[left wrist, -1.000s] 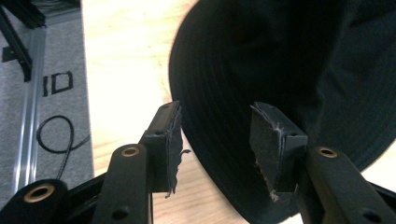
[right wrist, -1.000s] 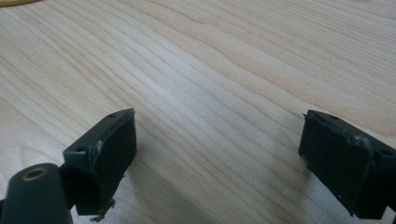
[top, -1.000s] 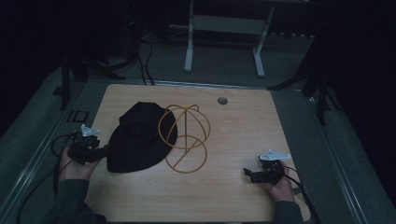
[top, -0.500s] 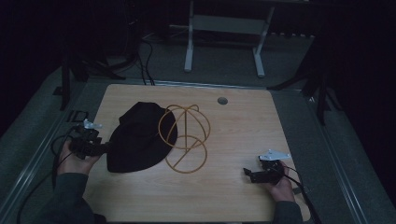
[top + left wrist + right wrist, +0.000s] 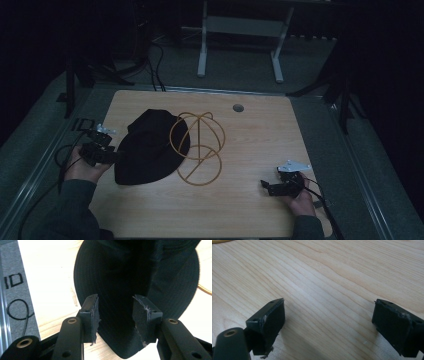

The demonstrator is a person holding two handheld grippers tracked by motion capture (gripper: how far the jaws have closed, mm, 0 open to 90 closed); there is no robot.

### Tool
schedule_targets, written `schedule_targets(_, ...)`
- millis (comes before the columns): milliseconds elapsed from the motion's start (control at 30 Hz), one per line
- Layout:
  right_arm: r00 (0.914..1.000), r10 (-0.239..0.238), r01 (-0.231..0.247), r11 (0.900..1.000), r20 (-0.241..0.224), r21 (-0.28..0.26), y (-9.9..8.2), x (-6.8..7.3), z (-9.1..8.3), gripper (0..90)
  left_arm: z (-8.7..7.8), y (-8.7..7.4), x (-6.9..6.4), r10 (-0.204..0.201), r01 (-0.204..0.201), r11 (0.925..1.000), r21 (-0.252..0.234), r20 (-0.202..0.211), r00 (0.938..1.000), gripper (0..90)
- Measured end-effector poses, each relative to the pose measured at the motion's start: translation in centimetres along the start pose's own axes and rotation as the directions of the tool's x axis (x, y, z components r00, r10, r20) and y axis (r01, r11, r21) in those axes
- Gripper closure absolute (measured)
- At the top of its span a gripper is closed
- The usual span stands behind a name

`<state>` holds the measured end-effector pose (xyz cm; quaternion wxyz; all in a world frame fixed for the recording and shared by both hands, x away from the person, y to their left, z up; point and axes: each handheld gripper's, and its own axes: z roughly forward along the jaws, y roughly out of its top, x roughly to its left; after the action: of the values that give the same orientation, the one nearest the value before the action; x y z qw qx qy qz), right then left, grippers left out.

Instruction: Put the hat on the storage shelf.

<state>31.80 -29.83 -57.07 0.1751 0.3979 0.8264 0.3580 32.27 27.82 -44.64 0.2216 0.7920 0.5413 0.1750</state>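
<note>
From the high view, the left gripper [image 5: 107, 150] sits at nine o'clock on the wooden table [image 5: 260, 135], right at the brim of the black bucket hat [image 5: 150, 150], which lies left of centre and overlaps the gold wire hat stand [image 5: 197, 147] at its three o'clock side. The right gripper [image 5: 272, 187] rests down at five o'clock, well apart from both. A grommet hole [image 5: 238, 107] sits up at twelve, far from the action. In the left gripper view, the jaws have just been closing and the hat's [image 5: 135, 277] brim lies between the pads [image 5: 92, 312], though I can't tell whether they pinch it yet; this looks like the grasp step, and next they need to bite the brim firmly before lifting it towards the stand. In the right gripper view, the jaws stand wide apart over bare wood [image 5: 324, 277], holding nothing. The wire loops could snag the brim.
</note>
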Motion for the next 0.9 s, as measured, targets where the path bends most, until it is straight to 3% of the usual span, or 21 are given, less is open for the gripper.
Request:
schedule_targets(200,1.0,0.001,-0.001,1.0,0.0,0.0,0.0,0.0,0.0,11.1,-0.3,0.7,-0.1,0.023,-0.023,0.9986,0.047,0.002,0.9997,56.4)
schedule_targets(533,1.0,0.001,-0.001,1.0,0.0,0.001,0.0,0.0,0.0,11.1,-1.2,1.7,-0.4,0.038,-0.042,0.9964,0.074,0.065,0.9972,54.2)
schedule_targets(700,1.0,0.001,-0.001,1.0,0.0,0.0,0.0,0.0,0.0,11.1,-0.8,2.7,-1.0,0.072,-0.079,0.9899,0.118,0.067,0.9952,54.2)
schedule_targets(900,1.0,0.001,-0.001,1.0,0.0,0.001,0.0,0.0,0.0,11.1,0.1,4.0,-1.2,0.074,-0.084,0.9834,0.16,0.068,0.9949,54.2)
